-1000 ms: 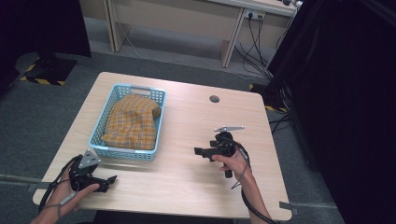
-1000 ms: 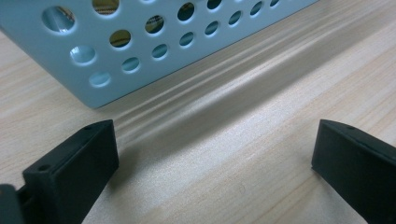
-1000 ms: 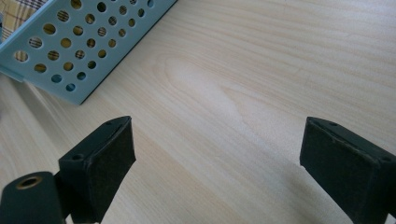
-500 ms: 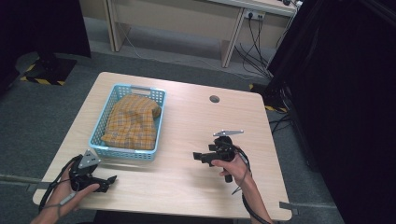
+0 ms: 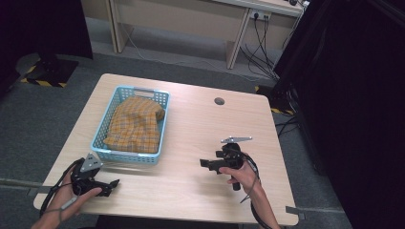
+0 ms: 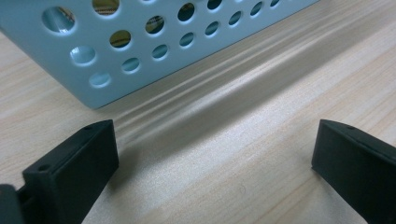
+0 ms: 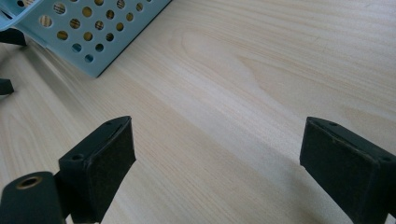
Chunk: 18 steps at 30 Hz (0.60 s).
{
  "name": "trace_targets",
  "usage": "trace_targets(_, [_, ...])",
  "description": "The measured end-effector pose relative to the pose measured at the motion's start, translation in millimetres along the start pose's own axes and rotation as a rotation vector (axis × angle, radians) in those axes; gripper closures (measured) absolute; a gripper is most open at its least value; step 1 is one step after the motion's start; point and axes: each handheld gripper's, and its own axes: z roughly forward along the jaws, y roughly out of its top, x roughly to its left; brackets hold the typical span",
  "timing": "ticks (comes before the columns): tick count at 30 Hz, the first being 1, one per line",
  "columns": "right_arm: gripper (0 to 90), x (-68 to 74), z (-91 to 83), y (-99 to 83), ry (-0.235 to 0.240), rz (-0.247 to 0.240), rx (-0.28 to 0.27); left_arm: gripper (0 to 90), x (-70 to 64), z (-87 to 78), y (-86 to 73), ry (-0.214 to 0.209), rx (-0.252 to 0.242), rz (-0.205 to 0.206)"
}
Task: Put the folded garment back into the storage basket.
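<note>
Drifting toward six o'clock, our right tongs [image 5: 206, 163] are pulling back; both tongs are gaping wide, holding nothing. Left tongs [image 5: 113, 183] are idling below the basket [image 5: 125, 156], checked cloth [image 5: 135, 124] inside, apparently finished.

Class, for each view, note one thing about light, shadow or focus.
High view: even light, dark right side, basket casts little shadow. Left gripper view: soft shadow band under the basket wall, near jaws blurred. Right gripper view: pale glare on the table.
</note>
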Motion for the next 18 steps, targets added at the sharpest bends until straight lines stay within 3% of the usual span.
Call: trace_targets(18, [10.7, -6.6, -8.5, -11.2, -0.016, 0.018, -0.004, 0.0, 0.0, 0.0, 0.0, 0.000, 0.000, 0.000])
